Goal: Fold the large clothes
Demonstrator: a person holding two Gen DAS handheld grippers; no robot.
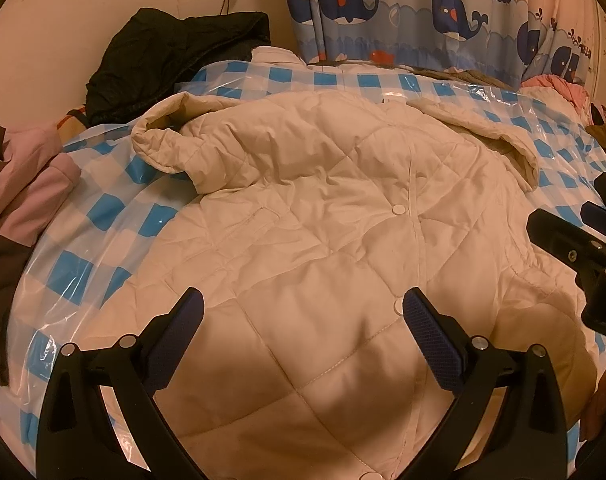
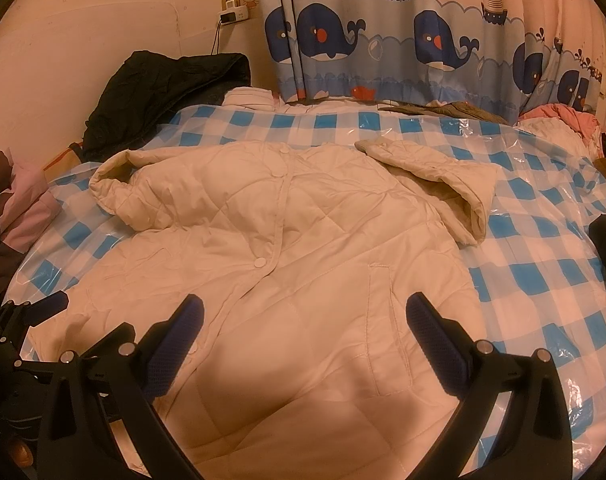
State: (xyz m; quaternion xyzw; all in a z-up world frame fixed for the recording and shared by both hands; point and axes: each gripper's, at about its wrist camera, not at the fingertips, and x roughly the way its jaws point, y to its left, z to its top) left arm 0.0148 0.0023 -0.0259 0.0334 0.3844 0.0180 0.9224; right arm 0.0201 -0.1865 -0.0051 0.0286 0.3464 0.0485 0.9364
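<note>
A cream quilted jacket [image 1: 323, 208] [image 2: 271, 232] lies front up and spread out on a blue-and-white checked plastic sheet [image 1: 103, 208] [image 2: 543, 264]. Both sleeves are folded in at the shoulders; the left sleeve [image 1: 171, 140] [image 2: 119, 184] and right sleeve [image 1: 487, 128] [image 2: 435, 172] lie bent near the collar end. My left gripper [image 1: 303, 308] hovers open over the lower front near the snap placket. My right gripper [image 2: 303, 312] hovers open over the lower right front by the pocket seam. Each gripper shows at the edge of the other's view, the right [image 1: 575, 240], the left [image 2: 35, 312].
A black garment [image 1: 175, 56] [image 2: 159, 92] lies at the far left by the wall. Pink and brown clothes [image 1: 19, 184] pile at the left edge. Pink clothes [image 2: 559, 116] sit far right. A whale-print curtain [image 2: 403, 36] hangs behind, and a wall socket [image 2: 233, 14] with a cable.
</note>
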